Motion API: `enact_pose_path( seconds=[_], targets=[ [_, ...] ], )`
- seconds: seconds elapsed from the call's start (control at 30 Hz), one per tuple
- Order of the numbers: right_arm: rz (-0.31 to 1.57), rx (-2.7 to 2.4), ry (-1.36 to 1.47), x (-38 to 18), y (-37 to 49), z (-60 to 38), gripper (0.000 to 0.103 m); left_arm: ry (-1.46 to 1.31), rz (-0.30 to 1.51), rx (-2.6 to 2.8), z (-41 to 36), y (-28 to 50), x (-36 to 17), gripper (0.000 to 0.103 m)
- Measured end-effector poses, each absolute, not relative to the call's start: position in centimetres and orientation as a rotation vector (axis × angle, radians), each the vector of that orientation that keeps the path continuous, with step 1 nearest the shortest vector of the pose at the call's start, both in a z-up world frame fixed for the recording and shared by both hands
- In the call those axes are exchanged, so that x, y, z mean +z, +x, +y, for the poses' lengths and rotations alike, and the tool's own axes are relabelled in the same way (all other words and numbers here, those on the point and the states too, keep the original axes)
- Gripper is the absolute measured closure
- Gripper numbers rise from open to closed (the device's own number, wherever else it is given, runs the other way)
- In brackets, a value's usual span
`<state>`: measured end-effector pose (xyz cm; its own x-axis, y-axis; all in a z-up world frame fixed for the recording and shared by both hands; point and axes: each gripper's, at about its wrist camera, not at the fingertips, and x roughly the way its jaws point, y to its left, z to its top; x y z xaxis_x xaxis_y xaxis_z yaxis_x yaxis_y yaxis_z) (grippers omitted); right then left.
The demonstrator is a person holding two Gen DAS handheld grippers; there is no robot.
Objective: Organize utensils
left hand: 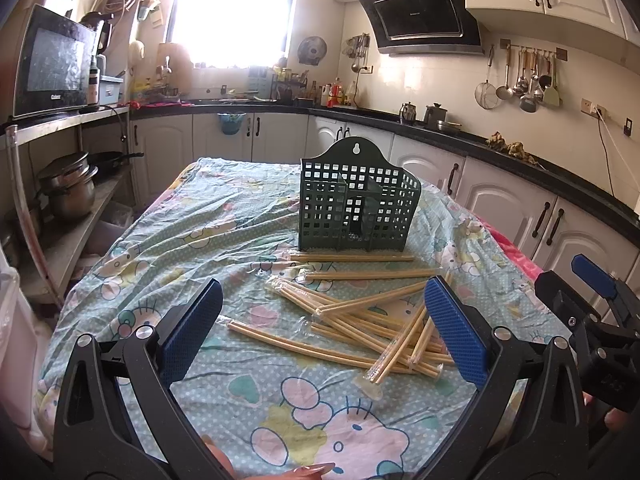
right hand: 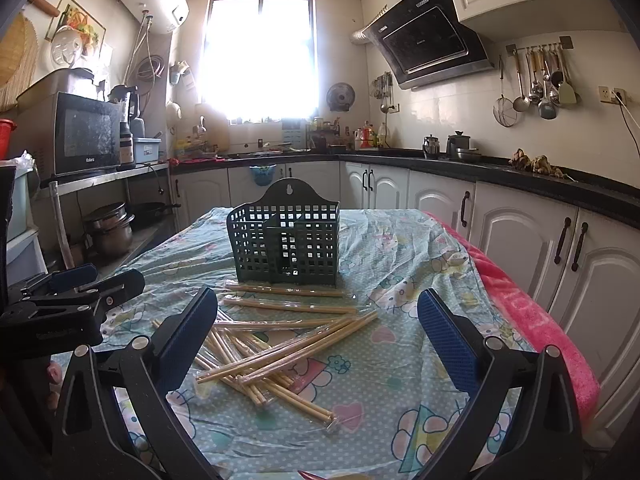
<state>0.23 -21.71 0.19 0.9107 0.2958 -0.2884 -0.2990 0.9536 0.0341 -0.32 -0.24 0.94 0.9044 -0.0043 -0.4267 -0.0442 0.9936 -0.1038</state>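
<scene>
Both tools wide, nothing held. Left gripper (left hand: 324, 328) hovers over near end of chopstick pile (left hand: 360, 316); right gripper (right hand: 318, 334) beside it. Green holder (left hand: 356, 200) upright, just beyond pile on patterned cloth (left hand: 160, 240). Likely first pick: take one wrapped pair mid-length, lift level, drop into one compartment.

Left hand-held gripper (left hand: 324, 332) wide apart above wrapped chopsticks (left hand: 360, 316); green holder (left hand: 356, 204) behind.

Bright window (right hand: 260, 56), white cabinets (right hand: 520, 224), black countertop (right hand: 460, 166), range hood (right hand: 428, 36)
</scene>
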Motion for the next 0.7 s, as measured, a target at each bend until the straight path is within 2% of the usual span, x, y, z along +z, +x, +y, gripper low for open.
enact_pose_path(
  seconds=[0.7],
  targets=[
    [0.296,0.311,-0.013,0.23,0.28,-21.56,0.006,-0.112,0.436,0.019,-0.31,-0.33,0.83,0.009]
  ],
)
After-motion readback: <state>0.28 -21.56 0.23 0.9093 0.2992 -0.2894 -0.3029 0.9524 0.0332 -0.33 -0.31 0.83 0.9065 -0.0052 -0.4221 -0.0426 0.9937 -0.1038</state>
